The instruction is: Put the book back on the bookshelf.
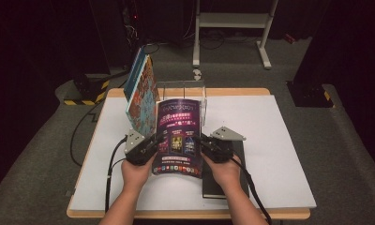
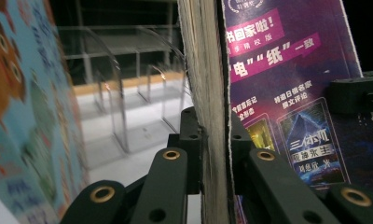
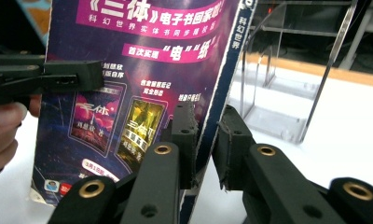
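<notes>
A purple book [image 1: 178, 136] with pink lettering is held upright over the white table [image 1: 279, 154], its cover facing me. My left gripper [image 1: 153, 143] is shut on its left edge; in the left gripper view the jaws [image 2: 216, 126] clamp the page block beside the cover [image 2: 287, 70]. My right gripper [image 1: 205, 143] is shut on the opposite edge. The right gripper view has its pads [image 3: 205, 126] pinching the blue spine edge of the book [image 3: 142, 60].
A clear acrylic book stand [image 1: 195, 93] stands just behind the held book. A colourful book [image 1: 141, 93] leans at the stand's left side. A dark book [image 1: 225, 185] lies flat under my right hand. A white frame [image 1: 232, 21] stands on the floor beyond the table.
</notes>
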`<state>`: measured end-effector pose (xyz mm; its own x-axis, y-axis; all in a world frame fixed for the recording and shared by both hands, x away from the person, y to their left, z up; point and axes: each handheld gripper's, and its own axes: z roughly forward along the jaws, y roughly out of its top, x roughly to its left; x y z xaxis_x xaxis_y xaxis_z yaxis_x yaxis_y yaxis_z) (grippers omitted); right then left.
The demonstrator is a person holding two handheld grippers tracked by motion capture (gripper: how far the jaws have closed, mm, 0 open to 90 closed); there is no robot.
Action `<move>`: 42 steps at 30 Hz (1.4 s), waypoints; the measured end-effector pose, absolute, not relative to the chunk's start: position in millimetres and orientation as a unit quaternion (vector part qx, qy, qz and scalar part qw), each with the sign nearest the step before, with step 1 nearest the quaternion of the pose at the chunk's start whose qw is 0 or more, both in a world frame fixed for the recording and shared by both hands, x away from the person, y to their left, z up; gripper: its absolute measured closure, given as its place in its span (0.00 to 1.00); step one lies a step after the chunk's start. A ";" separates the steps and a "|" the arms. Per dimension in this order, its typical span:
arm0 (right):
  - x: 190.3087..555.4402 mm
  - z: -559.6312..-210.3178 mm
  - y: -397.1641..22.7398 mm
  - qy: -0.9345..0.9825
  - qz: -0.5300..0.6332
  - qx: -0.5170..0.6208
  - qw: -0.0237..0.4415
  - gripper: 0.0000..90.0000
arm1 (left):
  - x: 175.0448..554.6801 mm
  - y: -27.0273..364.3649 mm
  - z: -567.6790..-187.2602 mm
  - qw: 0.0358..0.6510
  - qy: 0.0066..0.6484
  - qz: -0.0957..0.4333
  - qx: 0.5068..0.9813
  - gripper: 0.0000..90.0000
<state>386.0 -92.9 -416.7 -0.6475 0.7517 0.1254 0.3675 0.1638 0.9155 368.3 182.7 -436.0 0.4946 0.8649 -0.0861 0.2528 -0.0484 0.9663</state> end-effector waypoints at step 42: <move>340.0 -397.8 -83.5 0.724 0.588 0.277 0.231 0.93 | 307.1 212.8 -464.1 0.572 0.395 0.283 0.661 0.54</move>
